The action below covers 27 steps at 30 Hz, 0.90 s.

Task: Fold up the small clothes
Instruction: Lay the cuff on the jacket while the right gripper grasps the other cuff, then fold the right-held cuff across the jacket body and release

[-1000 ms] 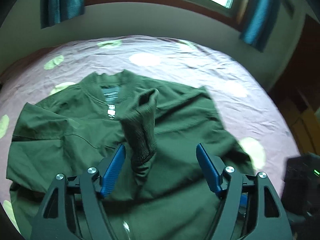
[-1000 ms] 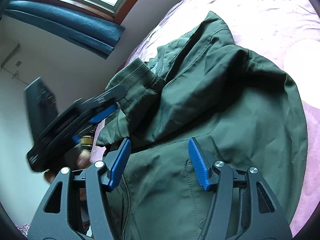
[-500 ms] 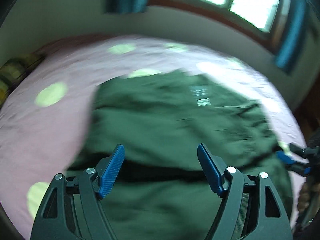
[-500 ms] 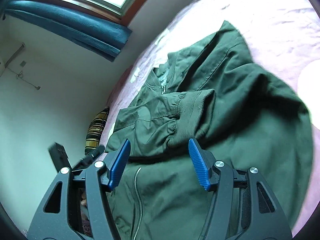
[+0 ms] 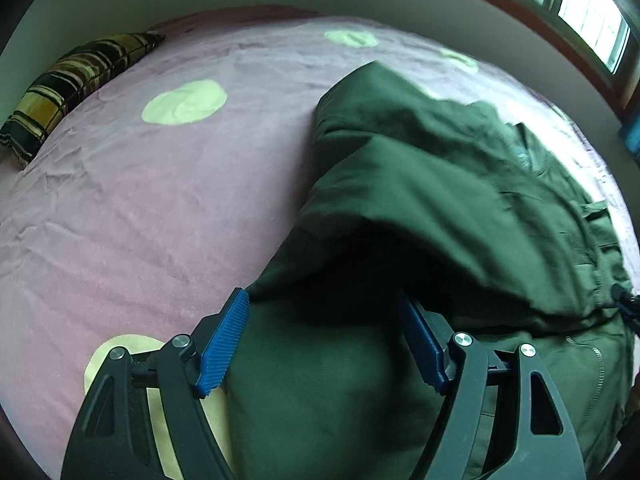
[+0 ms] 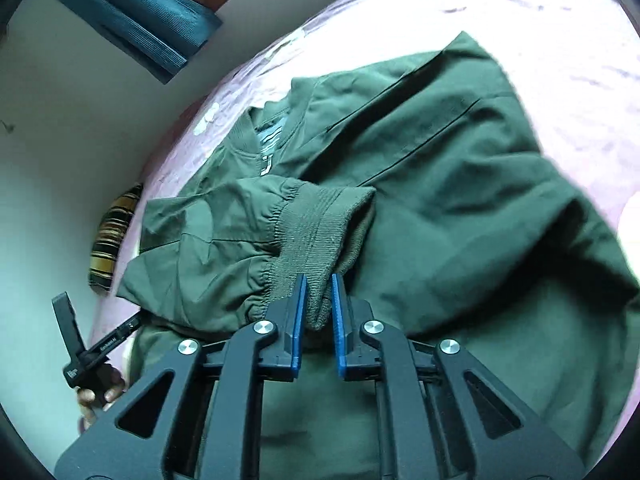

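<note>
A dark green zip jacket [image 6: 460, 200] lies front up on the bed, one sleeve folded across its chest. My right gripper [image 6: 318, 282] is shut on that sleeve's ribbed cuff [image 6: 320, 232], the blue pads pinching the cuff's edge. My left gripper [image 5: 322, 300] is open, low over the jacket [image 5: 440, 200] at its side edge near the folded sleeve's shoulder. Dark green cloth lies under and between its fingers, and the pads [image 5: 224, 344] do not press on it.
The bed has a pink sheet [image 5: 160, 220] with pale green dots. A striped yellow and black pillow [image 5: 76, 80] lies at the far corner by the wall. A window [image 5: 580, 0] and a teal curtain [image 6: 132, 12] stand behind. A hand [image 6: 96, 396] holds the left gripper's handle.
My right gripper moved up to the cuff and shut on it. My left gripper swung away from the sleeve to the jacket's side edge and sank lower, staying open.
</note>
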{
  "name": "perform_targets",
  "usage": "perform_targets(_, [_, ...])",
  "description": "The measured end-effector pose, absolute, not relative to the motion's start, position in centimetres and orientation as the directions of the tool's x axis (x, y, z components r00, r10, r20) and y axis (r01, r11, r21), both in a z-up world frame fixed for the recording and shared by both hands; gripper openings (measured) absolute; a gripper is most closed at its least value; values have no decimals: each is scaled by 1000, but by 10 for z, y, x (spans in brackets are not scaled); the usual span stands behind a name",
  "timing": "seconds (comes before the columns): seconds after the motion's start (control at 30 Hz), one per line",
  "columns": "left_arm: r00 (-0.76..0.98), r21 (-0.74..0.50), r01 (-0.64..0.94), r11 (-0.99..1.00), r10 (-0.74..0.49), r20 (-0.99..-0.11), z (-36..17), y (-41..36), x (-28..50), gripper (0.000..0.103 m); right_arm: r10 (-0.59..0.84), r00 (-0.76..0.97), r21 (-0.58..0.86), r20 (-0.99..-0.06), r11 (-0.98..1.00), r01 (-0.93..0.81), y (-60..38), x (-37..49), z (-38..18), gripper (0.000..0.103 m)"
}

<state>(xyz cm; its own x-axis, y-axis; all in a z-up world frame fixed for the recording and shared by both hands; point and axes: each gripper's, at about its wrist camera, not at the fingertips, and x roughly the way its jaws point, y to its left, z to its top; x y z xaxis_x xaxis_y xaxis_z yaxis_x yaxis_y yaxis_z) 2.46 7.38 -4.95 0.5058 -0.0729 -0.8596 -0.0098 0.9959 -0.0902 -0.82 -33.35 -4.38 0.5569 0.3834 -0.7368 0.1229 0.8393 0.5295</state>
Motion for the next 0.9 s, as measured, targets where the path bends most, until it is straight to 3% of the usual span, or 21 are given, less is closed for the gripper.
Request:
perform_targets(0.17, [514,-89,-14,996,-69,-855,-52,77,23,74,324,556,493,-765,850,183,-358,-14,-60,10])
perform_targets(0.37, [513,-36,2,999,-32,-858,-59,73,24,74,364,559,538,-745,824,180,-366,-15,-67,10])
perform_targets(0.53, [508,-60,8,998,-56,-859,-58,77,24,74,411,570,588,-711,793,162,-374,-20,-66,10])
perform_targets(0.63, [522,-75,60,995,-95,-847,-50,78,17,74,458,611,649,-646,751,124,-391,-39,-46,19])
perform_targets(0.67, [527,-110,94,989,-143,-837,-46,81,12,74,471,634,672,-613,733,107,-400,-47,-38,33])
perform_targets(0.7, [533,-148,123,981,-191,-824,-40,85,6,74,472,665,692,-579,716,94,-413,-57,-29,54])
perform_targets(0.73, [544,-188,149,971,-239,-804,-33,91,0,74,470,684,701,-558,708,86,-424,-64,-24,61])
perform_targets(0.9, [553,-309,148,940,-337,-762,-18,125,4,79,439,723,750,-533,641,164,-489,-74,-37,65])
